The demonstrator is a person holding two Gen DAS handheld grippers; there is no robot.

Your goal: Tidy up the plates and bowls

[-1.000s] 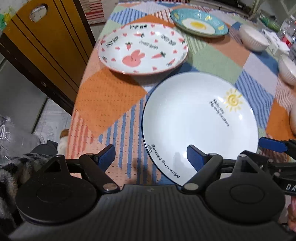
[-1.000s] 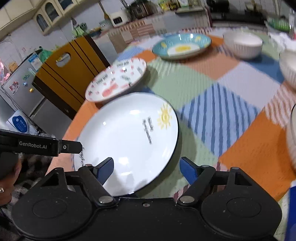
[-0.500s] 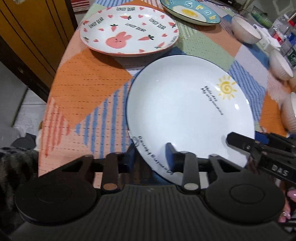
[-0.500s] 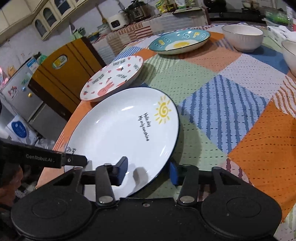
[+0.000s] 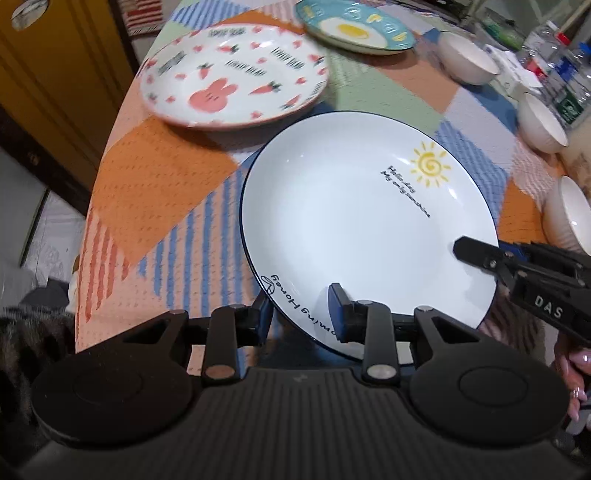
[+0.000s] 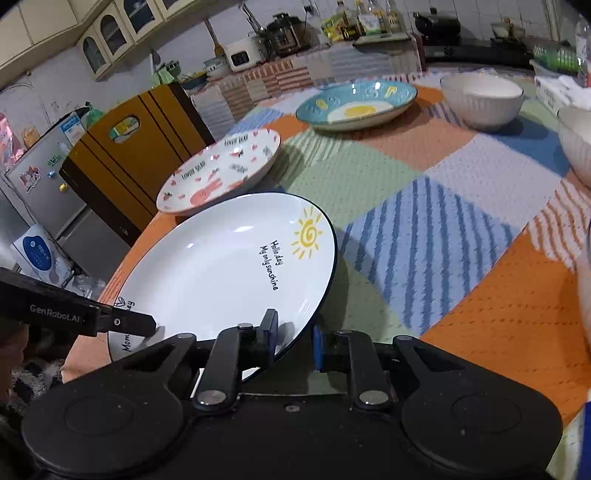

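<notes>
Cabinet (image 5: pixel 55 74) yellow, far left, beside table edge. Bunny plate (image 5: pixel 234 75) near left edge of patchwork cloth (image 5: pixel 159 177). Sun plate (image 5: pixel 354 221) at near table edge, rim just beside bunny plate. Left gripper (image 5: pixel 301 314) clamped on sun plate near rim; right gripper (image 6: pixel 293 338) narrow, pinching same plate's right rim. Bare cloth right of sun plate. Egg plate (image 6: pixel 356 103) far centre. White bowls (image 6: pixel 480 98) far right, apart. Kitchen counter behind, cluttered.

We see a big white sun plate (image 5: pixel 354 221) tilted up. Behind it sit a bunny plate (image 5: pixel 236 74), an egg plate (image 5: pixel 354 29) and white bowls (image 6: pixel 480 98).
</notes>
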